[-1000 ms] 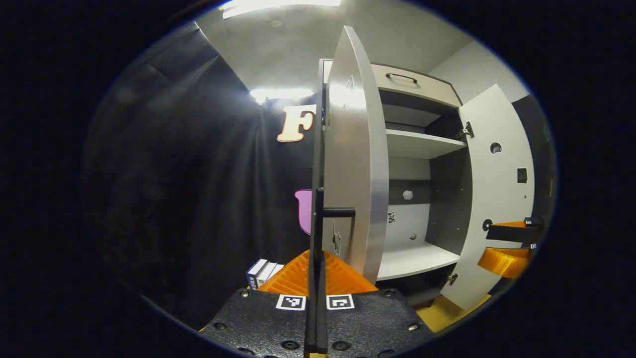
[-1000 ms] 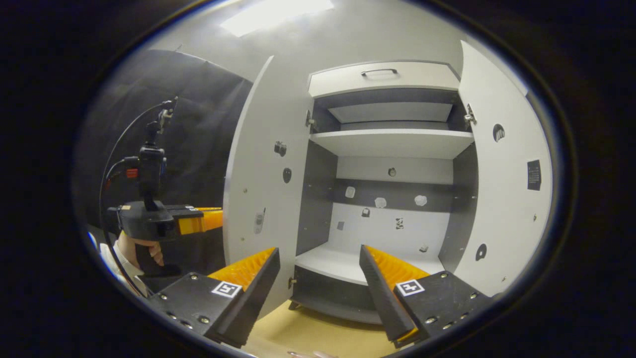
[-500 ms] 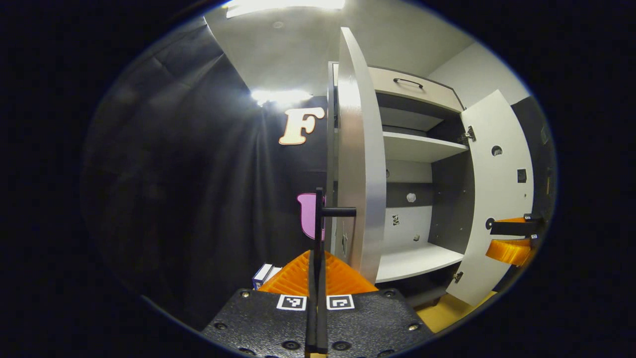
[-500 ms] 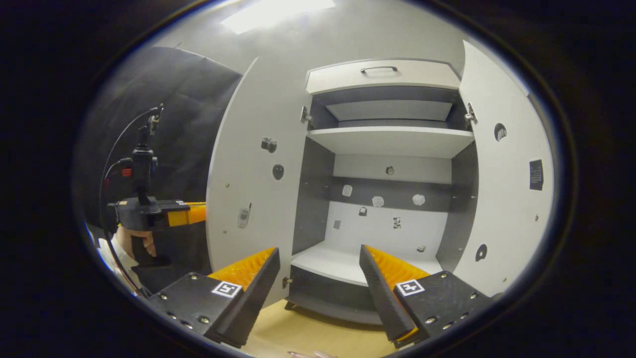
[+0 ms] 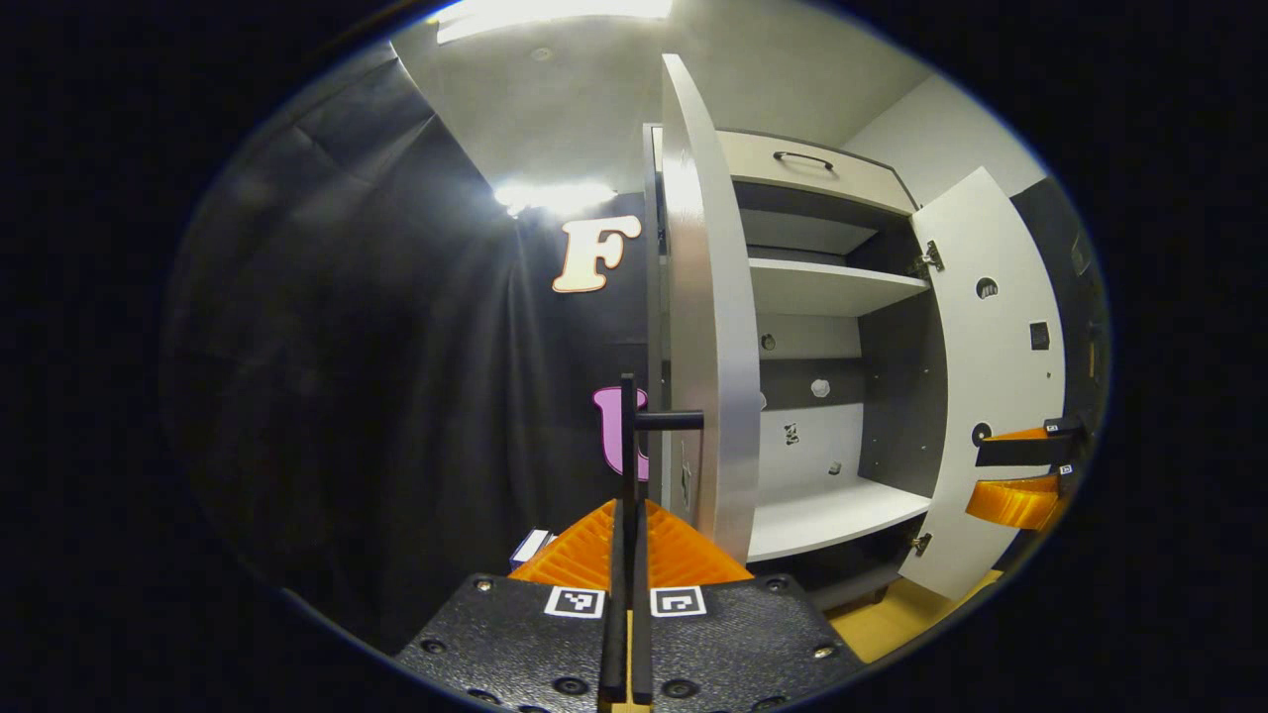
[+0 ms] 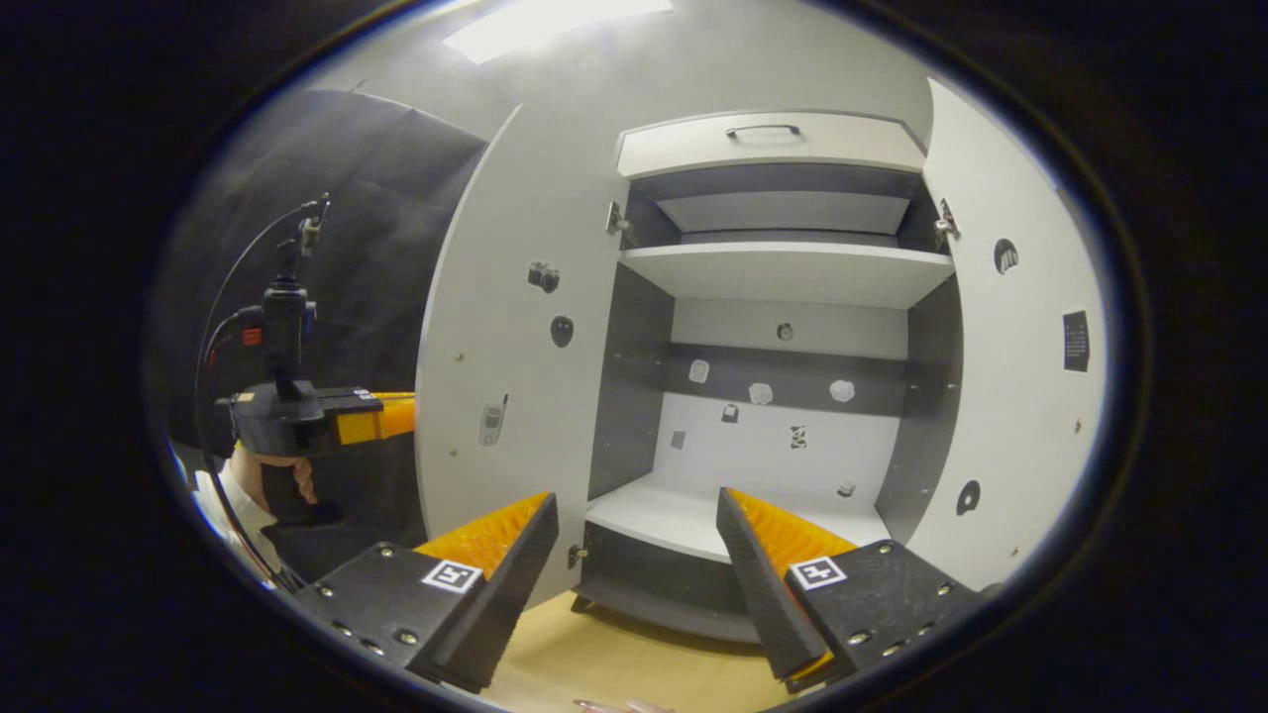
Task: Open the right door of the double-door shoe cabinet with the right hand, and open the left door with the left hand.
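Left gripper view: our left gripper [image 5: 626, 515] is clenched on the left door's handle [image 5: 628, 446], a vertical bar dead ahead; the left door [image 5: 708, 327] stands edge-on just right. Our right gripper [image 6: 634, 564] hangs released before the open cabinet (no legible writing), right door [image 6: 1010, 376] swung wide.

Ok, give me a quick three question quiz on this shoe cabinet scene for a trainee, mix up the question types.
1. True or false: both cabinet doors stand open.
2. Which gripper is shut on a door handle? A) left B) right C) neither
3. Fill in: the drawer above the shelves is ____.

Key:
1. True: the left door and right door are both swung out.
2. A: the left gripper clamps the left door's handle; the right gripper hangs open before the cabinet.
3. Closed: the drawer sits flush.
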Demonstrator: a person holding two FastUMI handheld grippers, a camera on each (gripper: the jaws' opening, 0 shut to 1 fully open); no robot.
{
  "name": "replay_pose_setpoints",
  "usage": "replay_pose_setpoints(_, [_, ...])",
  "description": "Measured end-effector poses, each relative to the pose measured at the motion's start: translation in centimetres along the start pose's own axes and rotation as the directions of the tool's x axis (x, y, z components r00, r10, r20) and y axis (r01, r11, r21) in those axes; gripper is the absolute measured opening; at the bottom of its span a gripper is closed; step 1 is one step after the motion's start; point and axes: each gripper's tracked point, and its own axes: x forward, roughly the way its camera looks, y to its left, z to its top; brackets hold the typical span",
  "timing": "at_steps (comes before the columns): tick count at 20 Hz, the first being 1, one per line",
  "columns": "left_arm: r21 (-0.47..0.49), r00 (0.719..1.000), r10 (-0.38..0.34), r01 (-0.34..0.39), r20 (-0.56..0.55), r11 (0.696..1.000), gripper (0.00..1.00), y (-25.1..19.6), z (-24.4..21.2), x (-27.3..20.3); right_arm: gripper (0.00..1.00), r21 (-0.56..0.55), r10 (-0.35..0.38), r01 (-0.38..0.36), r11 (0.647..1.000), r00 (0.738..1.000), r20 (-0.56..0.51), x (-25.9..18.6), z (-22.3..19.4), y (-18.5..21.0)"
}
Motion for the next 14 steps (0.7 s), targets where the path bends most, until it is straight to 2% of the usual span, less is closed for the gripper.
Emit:
replay_pose_setpoints(3, [0.029,0.999,0.039,-0.039,-0.001,0.999,0.07,1.3,-0.2,-0.3,0.97,0.005,-0.011,0.011,1.0,1.0,0.008,-0.3,0.2,-0.4])
replay_pose_setpoints(6, [0.07,0.993,0.115,-0.116,0.01,0.991,0.65,3.5,0.1,-1.9,0.97,0.017,-0.008,0.008,1.0,1.0,0.005,-0.6,0.2,-0.6])
replay_pose_setpoints(8, [0.069,0.992,0.127,-0.127,0.013,0.989,0.9,3.5,0.2,-2.9,0.97,0.027,0.001,-0.001,1.0,1.0,0.001,-0.7,0.2,-0.8])
replay_pose_setpoints(11, [0.067,0.987,0.157,-0.158,0.018,0.985,0.97,3.5,0.3,-5.2,0.97,0.033,0.032,-0.032,0.999,0.999,0.001,-1.1,0.2,-0.3])
replay_pose_setpoints(14, [0.078,0.98,0.196,-0.197,0.02,0.977,0.97,3.5,0.8,-7.2,0.97,0.027,0.067,-0.067,0.997,0.998,0.001,-2.0,0.2,-0.1])
